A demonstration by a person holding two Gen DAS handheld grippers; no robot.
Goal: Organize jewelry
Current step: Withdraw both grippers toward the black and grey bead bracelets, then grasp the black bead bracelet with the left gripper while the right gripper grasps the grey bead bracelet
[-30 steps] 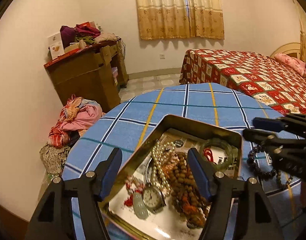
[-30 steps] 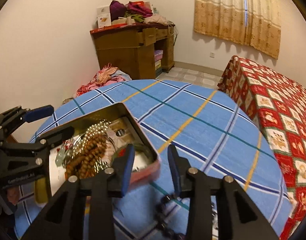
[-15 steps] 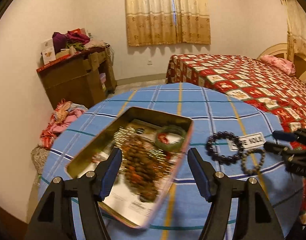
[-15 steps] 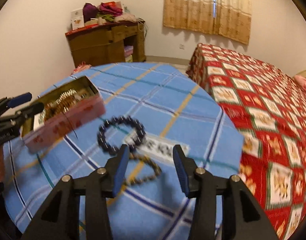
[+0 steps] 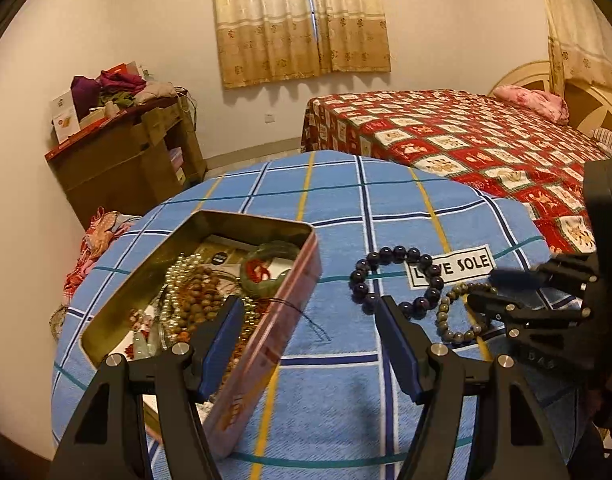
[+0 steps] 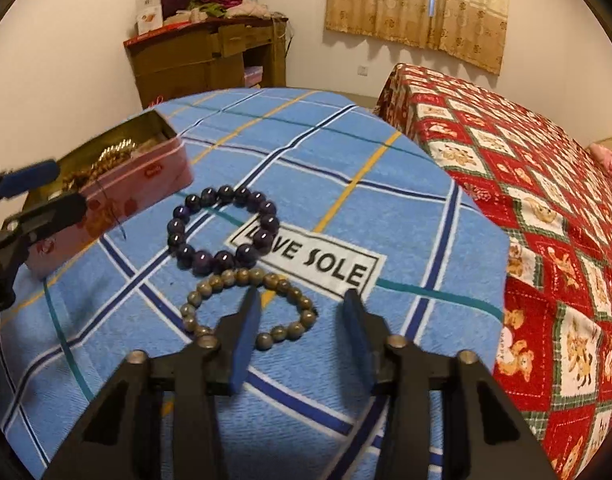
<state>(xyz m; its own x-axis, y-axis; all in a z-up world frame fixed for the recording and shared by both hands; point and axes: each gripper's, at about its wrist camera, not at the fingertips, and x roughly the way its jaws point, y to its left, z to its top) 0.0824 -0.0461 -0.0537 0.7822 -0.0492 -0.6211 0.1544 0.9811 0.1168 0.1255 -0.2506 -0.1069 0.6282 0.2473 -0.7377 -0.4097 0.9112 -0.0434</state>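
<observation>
A pink tin box (image 5: 265, 344) (image 6: 137, 184) full of jewelry stands on the left of the blue checked tablecloth (image 6: 346, 160). Inside lie brown wooden beads (image 5: 197, 300), pearls and a green bangle (image 5: 271, 268). A dark purple bead bracelet (image 6: 221, 228) (image 5: 398, 280) and a grey-brown bead bracelet (image 6: 249, 304) (image 5: 462, 312) lie on the cloth beside a "LOVE SOLE" label. My right gripper (image 6: 301, 328) is open and empty, hovering over the grey-brown bracelet. My left gripper (image 5: 310, 340) is open and empty above the tin's right wall.
The round table's edge (image 6: 486, 216) drops off near a bed with a red patterned cover (image 6: 546, 184). A wooden cabinet piled with clothes (image 5: 121, 152) stands by the wall. Clothes lie on the floor (image 5: 93, 248) left of the table.
Both grippers pulled back from the tin and moved right. The two bracelets came into view. The right gripper came down over the grey-brown bracelet.
</observation>
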